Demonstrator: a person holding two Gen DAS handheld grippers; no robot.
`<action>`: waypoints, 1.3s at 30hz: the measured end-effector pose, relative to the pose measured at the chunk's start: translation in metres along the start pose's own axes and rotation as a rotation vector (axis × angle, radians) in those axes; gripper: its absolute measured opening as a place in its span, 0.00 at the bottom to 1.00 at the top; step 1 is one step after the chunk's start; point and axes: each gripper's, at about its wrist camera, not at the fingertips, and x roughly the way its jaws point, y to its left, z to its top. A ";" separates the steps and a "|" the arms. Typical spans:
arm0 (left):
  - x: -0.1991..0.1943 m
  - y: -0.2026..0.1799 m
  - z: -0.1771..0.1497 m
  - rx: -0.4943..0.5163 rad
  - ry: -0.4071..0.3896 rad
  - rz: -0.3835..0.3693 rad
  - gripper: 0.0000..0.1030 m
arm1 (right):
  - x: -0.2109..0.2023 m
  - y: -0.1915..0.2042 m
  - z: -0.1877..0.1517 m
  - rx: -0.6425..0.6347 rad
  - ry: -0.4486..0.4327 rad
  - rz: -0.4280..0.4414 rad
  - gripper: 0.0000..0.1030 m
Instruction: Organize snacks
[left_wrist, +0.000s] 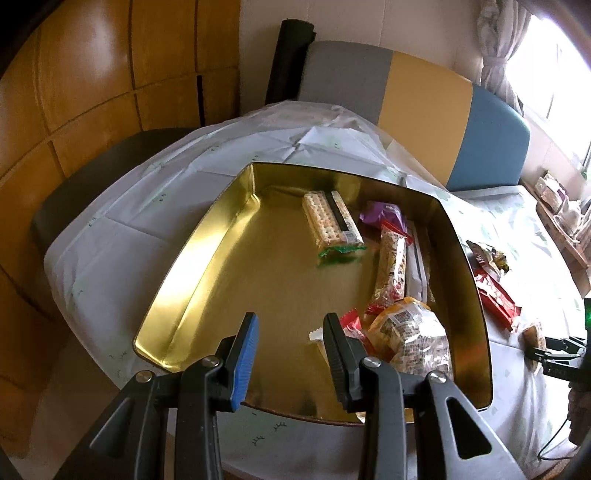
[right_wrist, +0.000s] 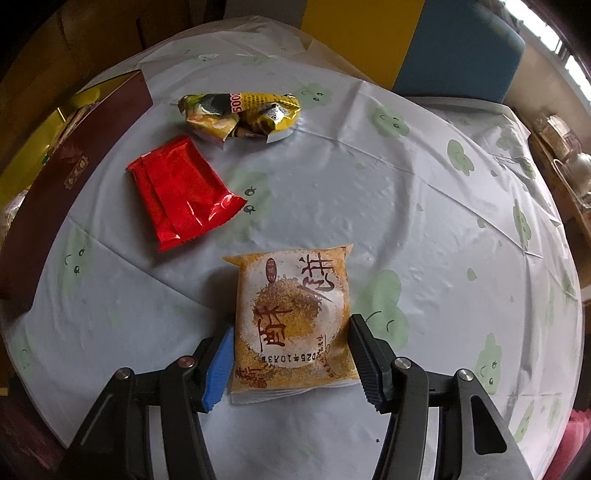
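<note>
An open tin (left_wrist: 207, 266) with a gold inside stands on the table and holds several snacks: a cracker pack (left_wrist: 330, 225), a purple packet (left_wrist: 380, 214), a long bar (left_wrist: 391, 269) and a clear pastry packet (left_wrist: 413, 339). My left gripper (left_wrist: 291, 319) hovers open over the tin's near end with nothing between its fingers. My right gripper (right_wrist: 292, 325) points down at the table, shut on an orange pastry packet (right_wrist: 291, 317), one pad against each side. Beyond it lie a red packet (right_wrist: 181, 192) and a crumpled yellow packet (right_wrist: 240, 114).
The tin's dark red outer wall (right_wrist: 74, 173) runs along the left of the right wrist view. A pale tablecloth (right_wrist: 406, 206) with green prints covers the table. A grey, yellow and blue chair back (left_wrist: 424, 107) stands behind it, and a cluttered shelf (left_wrist: 561, 206) lies at the far right.
</note>
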 end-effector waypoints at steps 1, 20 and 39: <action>0.000 0.001 -0.001 0.001 0.000 -0.003 0.35 | 0.001 -0.002 0.001 0.001 0.000 0.003 0.57; 0.000 0.042 -0.002 -0.101 -0.023 0.064 0.36 | 0.007 -0.009 0.010 0.183 0.077 -0.040 0.56; -0.001 0.014 -0.015 0.007 -0.015 -0.015 0.36 | -0.029 0.023 0.001 0.312 -0.116 0.156 0.55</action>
